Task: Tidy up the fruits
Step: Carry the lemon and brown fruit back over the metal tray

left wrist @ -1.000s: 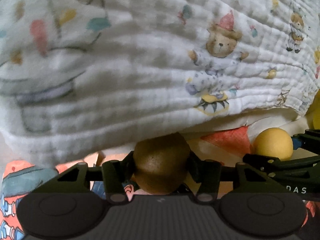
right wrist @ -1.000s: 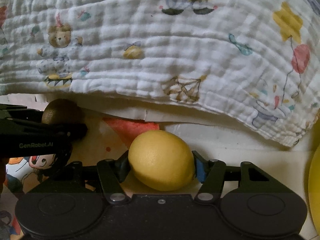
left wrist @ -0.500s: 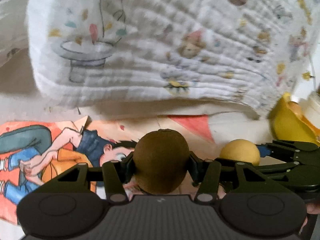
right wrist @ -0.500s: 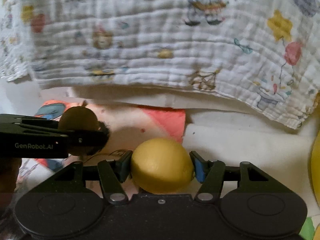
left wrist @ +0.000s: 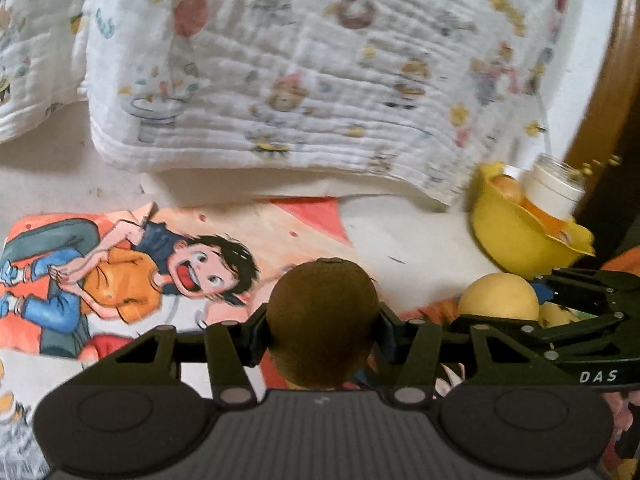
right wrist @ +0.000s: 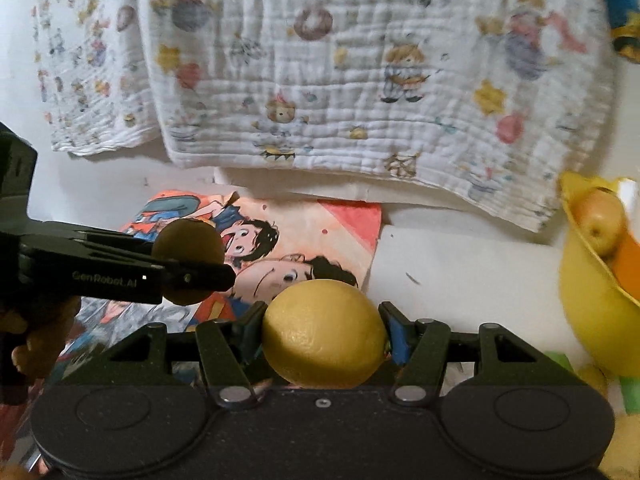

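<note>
Kiwi [left wrist: 322, 320]: we judge it soft, bruisable; left gripper [left wrist: 322, 334] clamps its middle.
Lemon [right wrist: 324, 334]: firm, probably waxy; right gripper [right wrist: 324, 340] pinches its widest girth.

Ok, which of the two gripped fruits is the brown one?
The fuzzy brown kiwi, clamped in the left gripper. The right gripper holds a smooth yellow lemon instead, nearer the yellow bowl.

The kiwi [left wrist: 322, 320] hides its own underside behind the gripper body. At three o'clock, the yellow bowl [right wrist: 592, 300] is cropped; its contents are blurred.
</note>
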